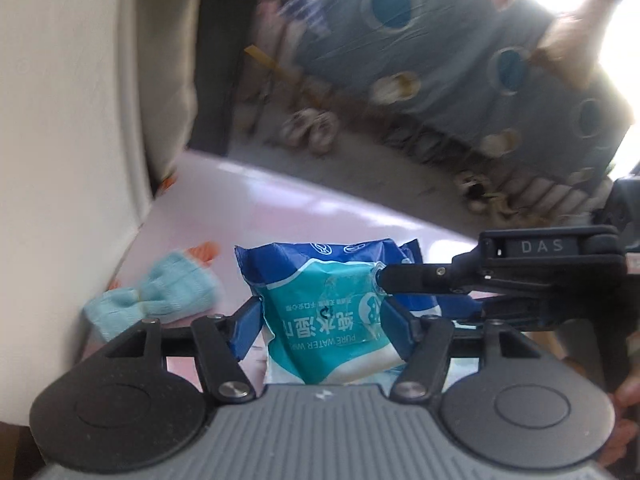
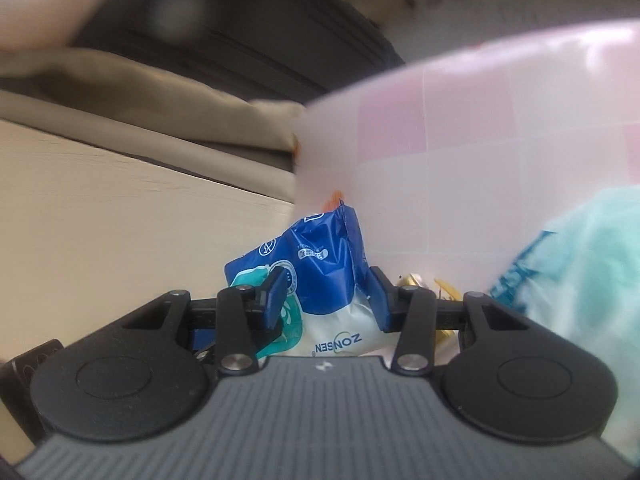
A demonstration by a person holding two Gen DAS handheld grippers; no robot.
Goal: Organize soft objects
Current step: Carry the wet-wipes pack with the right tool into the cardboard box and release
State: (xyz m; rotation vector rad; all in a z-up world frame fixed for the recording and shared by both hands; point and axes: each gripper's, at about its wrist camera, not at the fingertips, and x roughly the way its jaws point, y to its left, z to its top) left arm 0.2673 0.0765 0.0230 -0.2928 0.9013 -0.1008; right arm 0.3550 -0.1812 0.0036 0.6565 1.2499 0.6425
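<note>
A blue, teal and white pack of wet wipes (image 1: 320, 292) hangs above the pink table, gripped from two sides. My left gripper (image 1: 322, 328) is shut on its lower part, with a blue pad pressing into each side of the wrapper. My right gripper (image 1: 382, 292) comes in from the right and pinches the pack's right edge. In the right wrist view the same pack (image 2: 320, 264) sits crumpled between the blue pads of my right gripper (image 2: 328, 300). A light blue knitted glove (image 1: 160, 300) lies on the table to the left of the pack.
The pink checked table cover (image 2: 480, 140) lies below. A teal cloth (image 2: 580, 280) fills the right side, with a small yellow object (image 2: 412, 280) beside it. A cream wall panel (image 1: 60, 120) stands at the left. Across the floor are slippers (image 1: 308, 128) and a blue-grey patterned bedcover (image 1: 460, 60).
</note>
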